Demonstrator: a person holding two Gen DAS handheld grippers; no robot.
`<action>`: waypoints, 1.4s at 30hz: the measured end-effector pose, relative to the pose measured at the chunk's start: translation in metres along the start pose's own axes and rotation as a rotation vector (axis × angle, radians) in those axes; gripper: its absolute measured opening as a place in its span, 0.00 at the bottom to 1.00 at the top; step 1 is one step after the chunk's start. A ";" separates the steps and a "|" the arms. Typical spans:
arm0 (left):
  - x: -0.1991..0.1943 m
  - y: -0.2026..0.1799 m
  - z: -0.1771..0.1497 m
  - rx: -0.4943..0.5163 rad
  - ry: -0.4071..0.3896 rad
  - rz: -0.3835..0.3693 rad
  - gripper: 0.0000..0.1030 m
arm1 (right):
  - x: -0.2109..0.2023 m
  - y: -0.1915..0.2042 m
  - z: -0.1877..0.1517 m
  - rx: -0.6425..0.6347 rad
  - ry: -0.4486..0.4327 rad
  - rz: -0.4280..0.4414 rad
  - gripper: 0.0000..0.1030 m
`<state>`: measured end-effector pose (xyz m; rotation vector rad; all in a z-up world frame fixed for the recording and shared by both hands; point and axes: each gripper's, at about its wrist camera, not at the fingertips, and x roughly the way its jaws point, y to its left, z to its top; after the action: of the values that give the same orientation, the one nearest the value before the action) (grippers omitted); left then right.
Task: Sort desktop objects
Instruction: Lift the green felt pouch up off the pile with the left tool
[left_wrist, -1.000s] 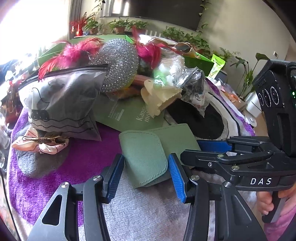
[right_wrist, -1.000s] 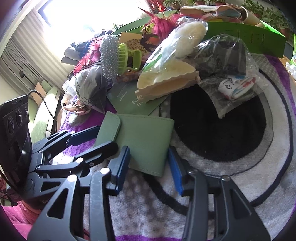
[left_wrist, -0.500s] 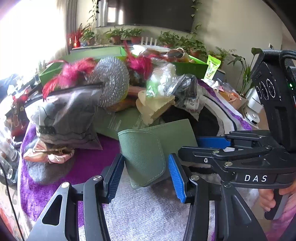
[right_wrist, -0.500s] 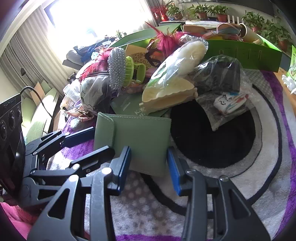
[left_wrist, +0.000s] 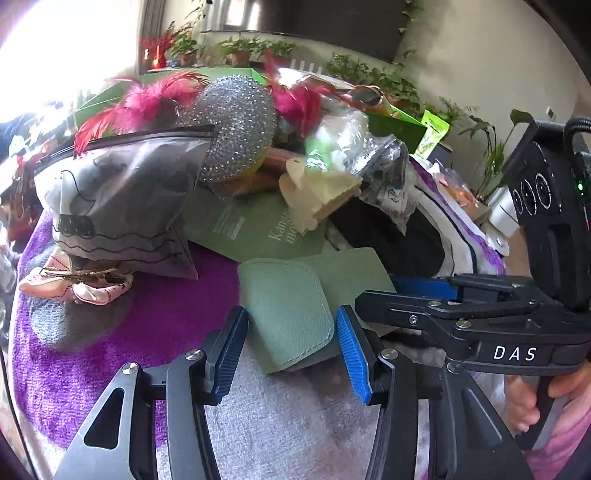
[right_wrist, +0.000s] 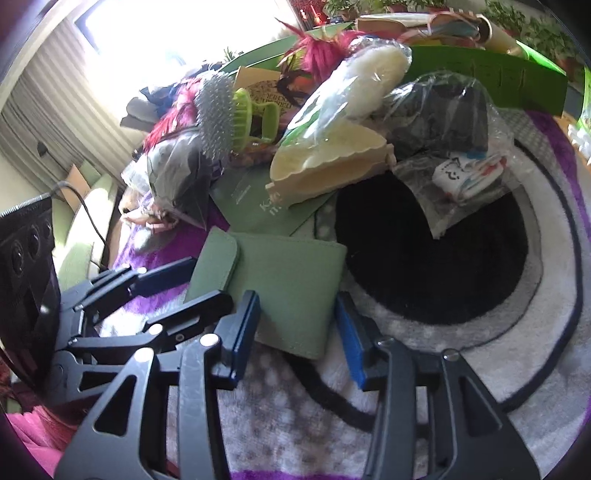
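Grippers: two are counted, the left gripper (left_wrist: 291, 354) and the right gripper (right_wrist: 295, 332), each fitted with two blue pads.
Pouch: one green pouch (left_wrist: 295, 310) is recorded, lying flat on the rug (left_wrist: 122, 332) at the near edge of the pile; its flap end lies between the left jaws, its plain end (right_wrist: 295, 288) between the right jaws.
Booklet: one green booklet (left_wrist: 251, 229) is noted just behind the pouch, partly covered by other items.
Clip: one cream claw clip (right_wrist: 328, 173) is seen resting on the booklet.
Bags: one grey zip bag (left_wrist: 122, 206) is seen at the left of the pile; clear bags (right_wrist: 454, 173) are heaped behind and to the right, their number not determinable.
Brush: one silver studded brush (left_wrist: 236, 125) with a lime handle (right_wrist: 255, 118) is seen among pink feathers (left_wrist: 147, 103).
Tie: one pink hair tie (left_wrist: 74, 284) is found under the zip bag.
Box: one green box (right_wrist: 487, 77) is seen behind the pile.
Obstruction: the far end of the pouch is closely bordered by the booklet and clip.
Left fingers: they are held partly spread; the left pad (left_wrist: 229, 354) appears to touch the flap, while a gap is visible at the right pad.
Right fingers: they are held partly spread and have just been opening slightly; the pouch is between them, with a gap visible at the right pad (right_wrist: 351, 339).
Hand: one hand (left_wrist: 532, 398) is seen on the right gripper's handle.
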<state>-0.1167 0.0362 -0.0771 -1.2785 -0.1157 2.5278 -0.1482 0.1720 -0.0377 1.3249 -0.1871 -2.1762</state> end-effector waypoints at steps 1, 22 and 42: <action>-0.002 -0.003 0.000 0.021 -0.003 0.014 0.48 | -0.001 0.001 0.000 -0.002 0.000 -0.002 0.41; -0.058 -0.011 0.027 0.099 -0.225 0.095 0.48 | -0.056 0.043 0.020 -0.135 -0.195 -0.050 0.34; -0.091 0.004 0.068 0.109 -0.362 0.152 0.48 | -0.071 0.072 0.067 -0.199 -0.294 -0.041 0.33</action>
<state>-0.1216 0.0089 0.0331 -0.8061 0.0431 2.8287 -0.1520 0.1399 0.0791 0.9055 -0.0537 -2.3488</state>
